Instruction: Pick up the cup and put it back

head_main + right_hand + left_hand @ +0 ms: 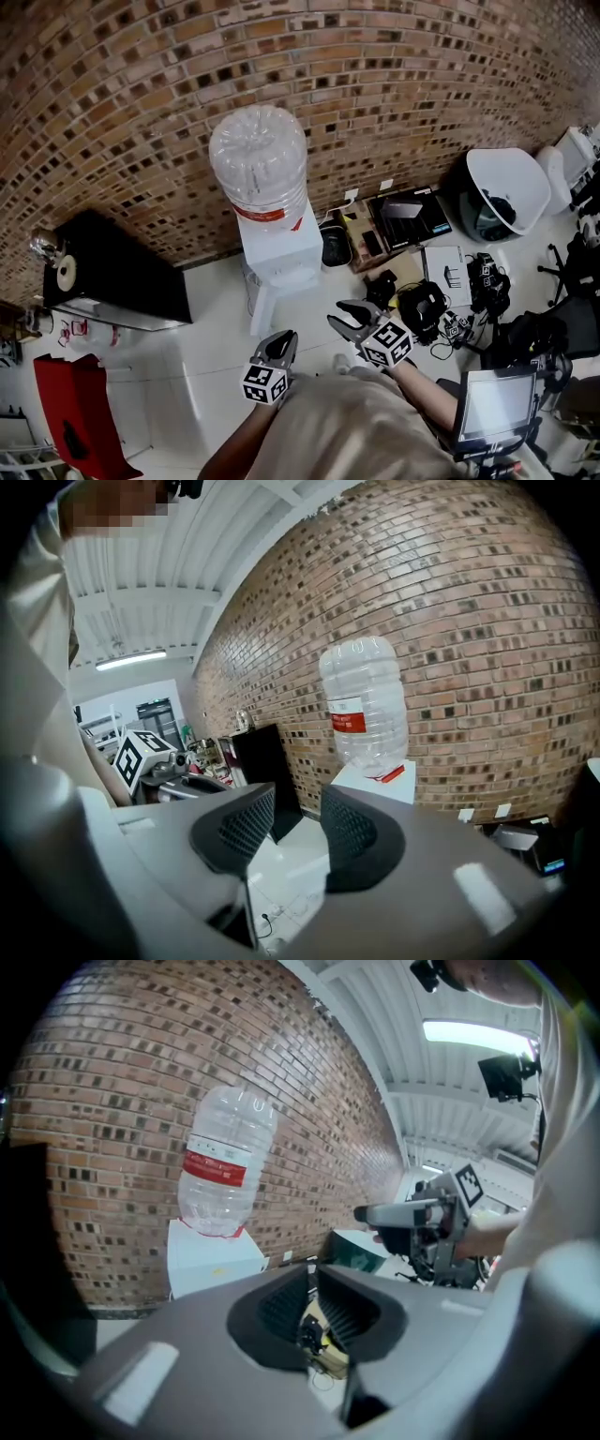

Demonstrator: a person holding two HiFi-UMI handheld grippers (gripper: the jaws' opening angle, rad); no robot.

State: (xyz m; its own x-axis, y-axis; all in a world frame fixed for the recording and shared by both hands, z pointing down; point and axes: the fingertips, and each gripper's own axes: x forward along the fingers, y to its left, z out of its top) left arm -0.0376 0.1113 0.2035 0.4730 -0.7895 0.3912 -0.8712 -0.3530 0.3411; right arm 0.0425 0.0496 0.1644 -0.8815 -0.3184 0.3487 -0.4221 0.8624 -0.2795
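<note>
Looking for the cup first, and there is none to be found: no view shows it, not in either tool, not on the floor, not at the dispenser as far as can be made out. My read is that nothing is in hand right now. Either the pick-up hasn't begun or the cup is already back in its place, and these pictures won't settle which.

Closest in is the person's beige shirt (356, 422). Just ahead of it comes the grey left gripper (312, 1302), its ribbed black pads (348, 1313) drawn almost together with only the barest slit between them. Nothing is pinched, nothing touched. Beside it, the grey right gripper (298, 822) stands partly open, with a clear gap between its ribbed pads (247, 823). Only floor shows through the gap, so it's empty too. Both tools are held up in the air, side by side, aimed forward.

Below and ahead lies the glossy white floor (206, 366). Next is the white box-shaped water dispenser (281, 248), topped by the big clear plastic bottle with the red label (260, 164). To its left is a black cabinet (122, 272), and to its right a jumble of black cables and electronics (441, 300) on the floor. Behind it all stands the brown brick wall (281, 56).
</note>
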